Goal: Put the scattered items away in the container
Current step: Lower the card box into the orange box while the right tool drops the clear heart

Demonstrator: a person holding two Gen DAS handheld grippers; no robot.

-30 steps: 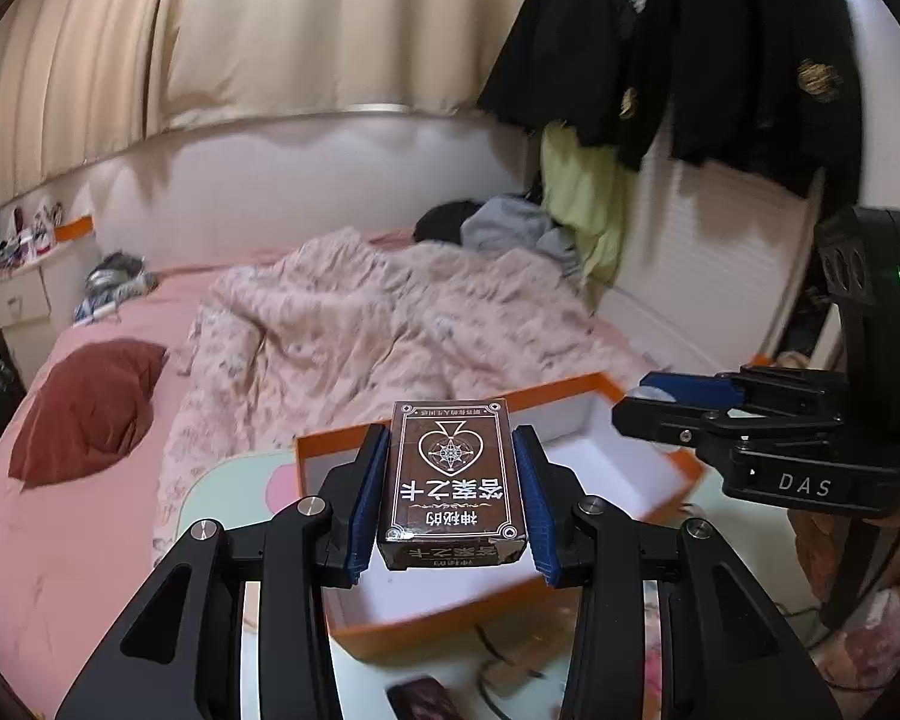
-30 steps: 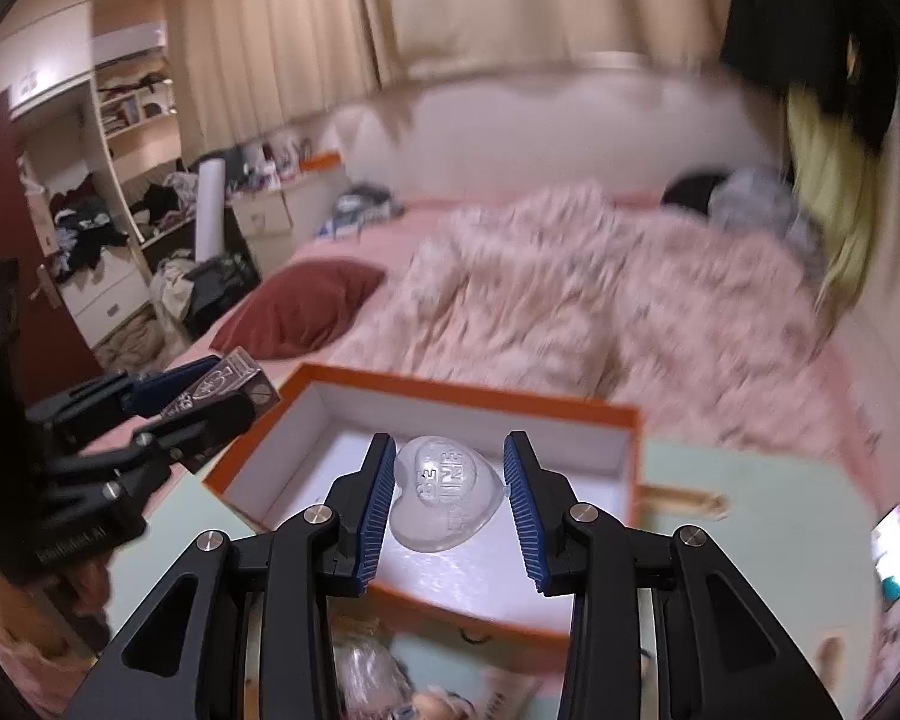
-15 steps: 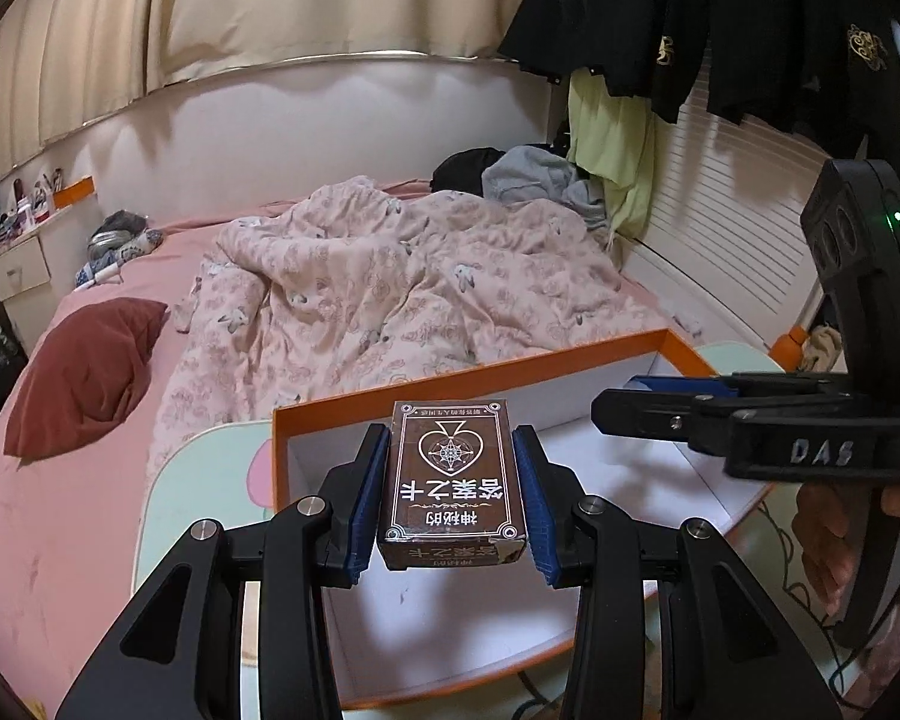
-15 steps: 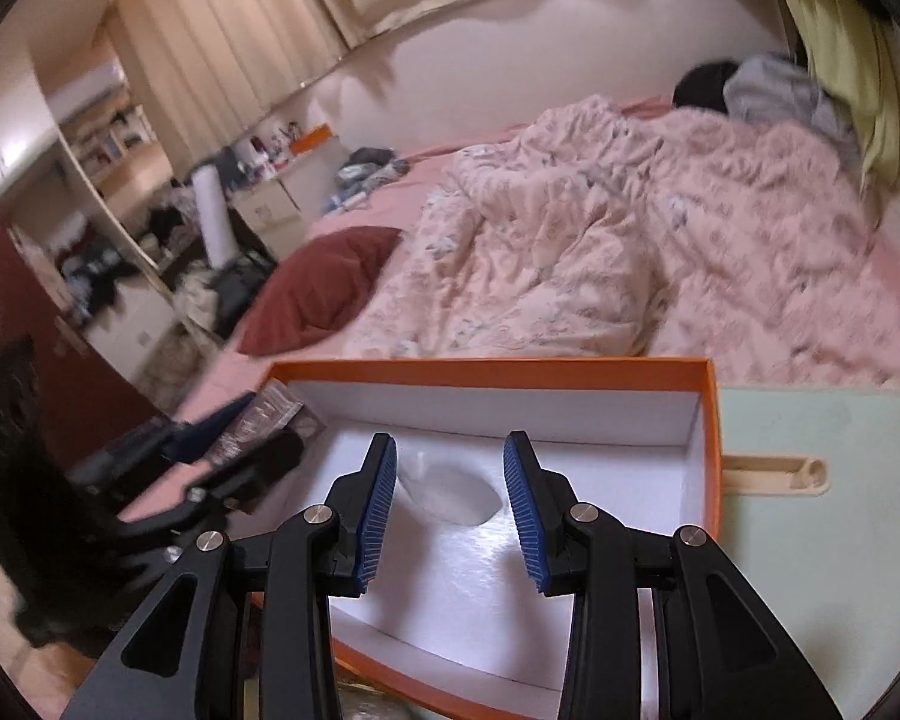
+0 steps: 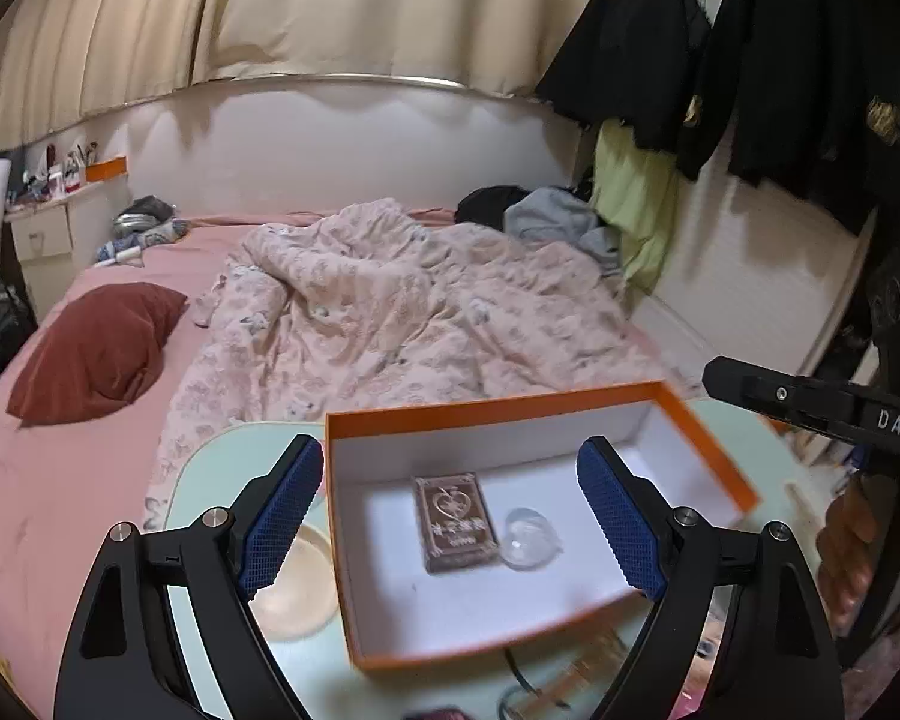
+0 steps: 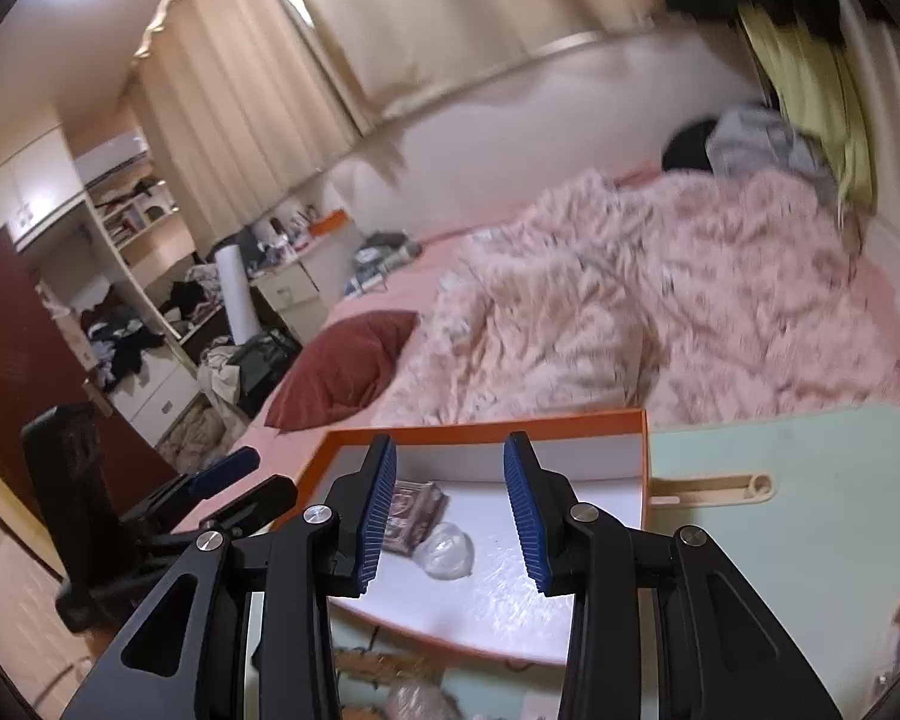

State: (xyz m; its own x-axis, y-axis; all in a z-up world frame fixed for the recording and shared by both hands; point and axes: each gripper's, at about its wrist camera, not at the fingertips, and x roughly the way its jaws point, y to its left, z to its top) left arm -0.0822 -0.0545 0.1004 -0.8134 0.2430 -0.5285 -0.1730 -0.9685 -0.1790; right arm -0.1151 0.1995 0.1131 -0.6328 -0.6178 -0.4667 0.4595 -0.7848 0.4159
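A brown card box (image 5: 456,522) lies flat on the white floor of the orange box (image 5: 498,405), with a clear heart-shaped case (image 5: 531,546) touching its right side. My left gripper (image 5: 450,462) hangs above and in front of them. Its jaws are opening wide and nothing is between them. In the right wrist view the card box (image 6: 414,510) and clear case (image 6: 447,549) sit inside the orange box (image 6: 492,433), below my right gripper (image 6: 450,444), which stands open and holds nothing. The left gripper (image 6: 234,480) shows at the left there.
The orange box rests on a pale green table (image 6: 780,450) beside a bed with a pink quilt (image 5: 390,312). A round cream disc (image 5: 294,588) lies left of the box, a cream stick (image 6: 714,487) to its right. Cables (image 5: 540,684) clutter the near edge.
My left gripper spread its jaws and the card box dropped into the orange box. The clear case left my right gripper's jaws earlier and lies inside; the right gripper drew back and rolled.
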